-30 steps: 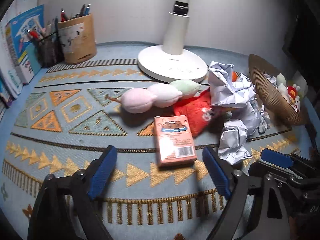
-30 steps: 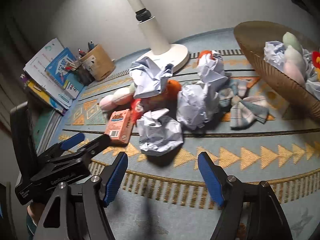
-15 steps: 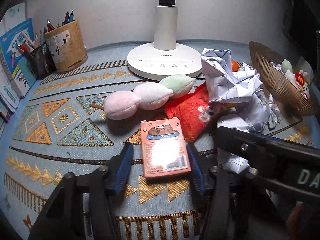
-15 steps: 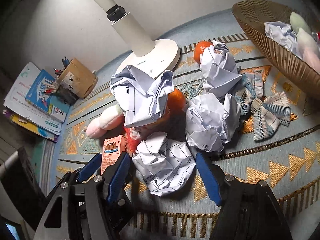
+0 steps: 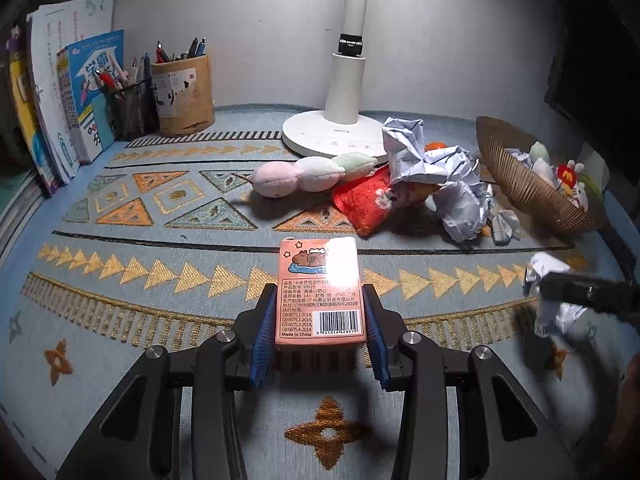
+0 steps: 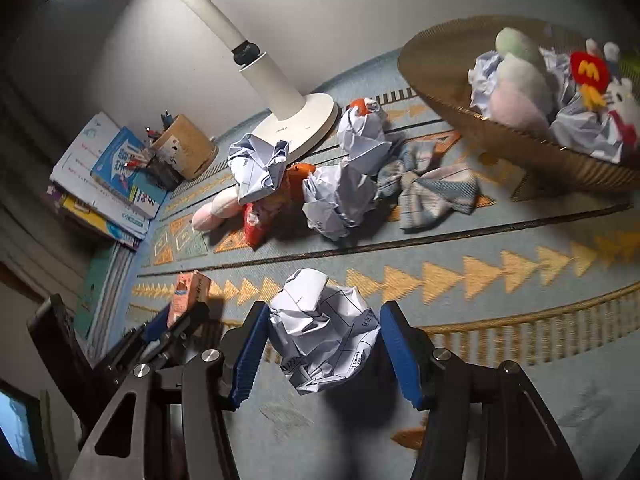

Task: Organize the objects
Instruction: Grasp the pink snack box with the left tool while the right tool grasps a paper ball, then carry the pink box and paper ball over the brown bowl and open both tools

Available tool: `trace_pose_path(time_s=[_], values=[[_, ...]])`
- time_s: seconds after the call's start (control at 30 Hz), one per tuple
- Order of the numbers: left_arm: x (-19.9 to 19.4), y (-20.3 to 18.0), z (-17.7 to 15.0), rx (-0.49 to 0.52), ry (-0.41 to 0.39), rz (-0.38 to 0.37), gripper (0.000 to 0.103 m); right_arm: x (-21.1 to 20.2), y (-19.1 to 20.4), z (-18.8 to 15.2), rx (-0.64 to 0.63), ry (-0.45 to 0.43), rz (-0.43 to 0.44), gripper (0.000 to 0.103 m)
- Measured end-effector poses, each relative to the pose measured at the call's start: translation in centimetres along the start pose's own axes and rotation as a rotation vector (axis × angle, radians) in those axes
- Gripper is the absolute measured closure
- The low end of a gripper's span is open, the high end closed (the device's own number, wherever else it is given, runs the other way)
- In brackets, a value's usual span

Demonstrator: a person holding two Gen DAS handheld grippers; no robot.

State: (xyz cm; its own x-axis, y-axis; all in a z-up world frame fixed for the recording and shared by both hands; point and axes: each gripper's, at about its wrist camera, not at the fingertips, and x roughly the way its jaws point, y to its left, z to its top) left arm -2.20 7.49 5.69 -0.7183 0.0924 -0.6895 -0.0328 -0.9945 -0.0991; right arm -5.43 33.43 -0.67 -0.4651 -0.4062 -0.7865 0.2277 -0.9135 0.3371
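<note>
My left gripper (image 5: 320, 310) holds a pink card box (image 5: 320, 276) with a barcode label, blue pads pressing on both sides while the jaws are still closing. The box is raised off the patterned mat. In the right wrist view, my right gripper (image 6: 325, 322) has a crumpled paper ball (image 6: 320, 320) between its pads, jaws closing, with the ball lifted and its shadow below. The same ball (image 5: 546, 270) shows at the right edge of the left wrist view. The pink card box (image 6: 188, 292) appears at the left of the right wrist view.
A woven basket (image 5: 516, 178) at the right holds plush toys and paper. More paper balls (image 5: 460, 196), a red pouch (image 5: 368, 200), a three-ball plush (image 5: 312, 168), a plaid bow (image 6: 432, 192) and a lamp base (image 5: 332, 136) lie mid-mat. A pen holder (image 5: 184, 96) and books (image 5: 68, 100) stand far left.
Both grippers came down on their objects and closed: the left on the pink box, the right on the paper ball. Both objects then came up off the mat and back from the pile.
</note>
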Motion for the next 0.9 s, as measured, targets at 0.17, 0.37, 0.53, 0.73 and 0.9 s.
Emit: trace_pose_path(time_s=[0.17,0.37,0.53,0.73,0.9], values=[[0.2,-0.3,-0.2,0.005,-0.02,0.022,0.066,-1.4,-0.7,-2.4,-0.265,0.055,-0.178,0.046],[-0.9,-0.1,-0.7,-0.015,-0.059,0.016,0.065,-1.4,-1.8,-3.6,-0.278,0.025,-0.183,0.039],[0.1,-0.7,-0.7,0.012,-0.005,0.019,0.065,-2.6,-3.6,-4.6,-0.111,0.028,-0.071,0.034],[-0.4,-0.8,-0.8,0.023,-0.025,0.009,0.065,-2.9,-4.6,-6.3,0.099,0.003,-0.04,0.016],[-0.2,-0.7,-0.8,0.015,-0.013,0.005,0.065,-2.7,-4.1,-5.8,0.207,-0.047,0.022,0.016]])
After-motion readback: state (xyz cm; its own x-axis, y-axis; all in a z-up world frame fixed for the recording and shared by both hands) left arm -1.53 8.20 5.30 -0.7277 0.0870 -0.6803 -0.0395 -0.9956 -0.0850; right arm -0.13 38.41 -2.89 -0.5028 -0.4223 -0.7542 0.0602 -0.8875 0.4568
